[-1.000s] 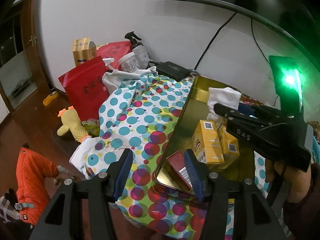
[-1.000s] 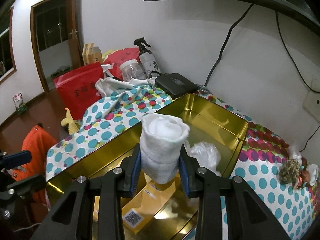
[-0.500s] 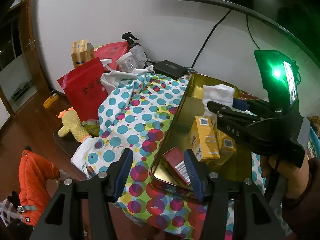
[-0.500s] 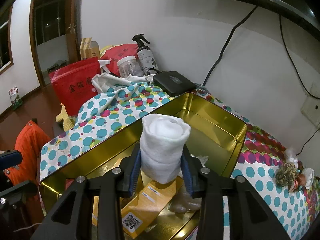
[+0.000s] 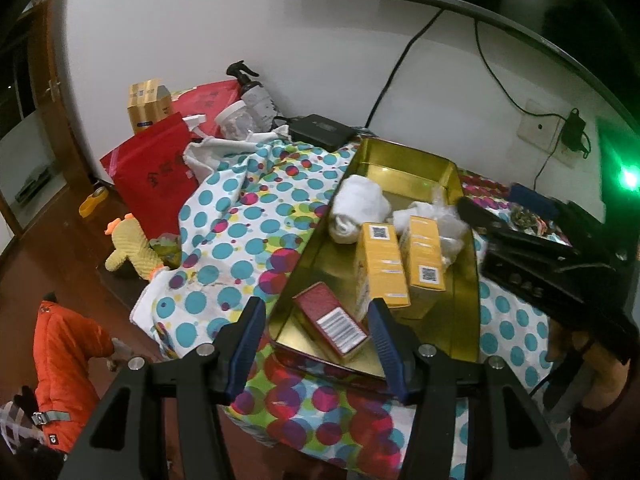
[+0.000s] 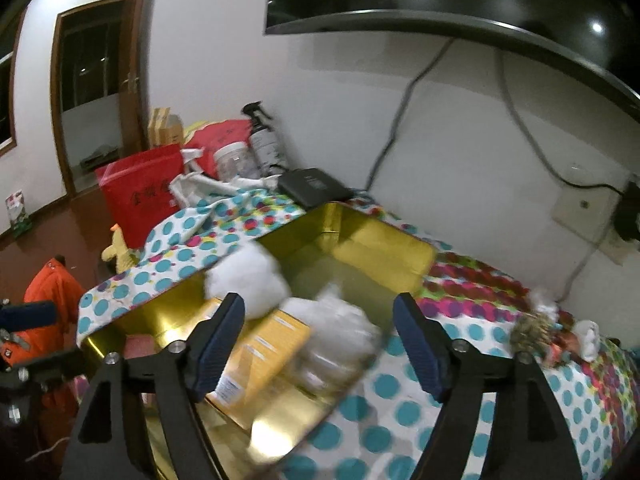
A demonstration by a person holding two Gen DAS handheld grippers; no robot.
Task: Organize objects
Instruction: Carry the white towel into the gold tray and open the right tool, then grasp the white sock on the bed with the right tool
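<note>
A gold metal tin [image 5: 404, 160] [image 6: 384, 240] lies on the polka-dot cloth. In it are a rolled white towel [image 5: 360, 208] [image 6: 248, 280], two yellow boxes [image 5: 384, 268] [image 6: 260, 352], a red box [image 5: 332, 320] and a crumpled clear plastic bag [image 5: 440, 216] [image 6: 336, 320]. My left gripper [image 5: 316, 340] is open and empty, at the tin's near end over the red box. My right gripper [image 6: 320, 344] is open and empty, above the tin's right side. It also shows in the left wrist view [image 5: 540, 256] at the right.
A red bag [image 5: 152, 172], spray bottle [image 5: 252, 92], clear jar [image 5: 236, 120], cardboard box [image 5: 148, 100] and black device [image 5: 320, 132] stand at the far left. A yellow plush toy [image 5: 128, 248] and orange jacket [image 5: 60, 356] lie on the floor. Small toys [image 6: 536, 328] lie right of the tin.
My right gripper has opened, let go of the rolled towel, and drawn back to the right. The towel now lies in the tin. The left gripper has hardly moved.
</note>
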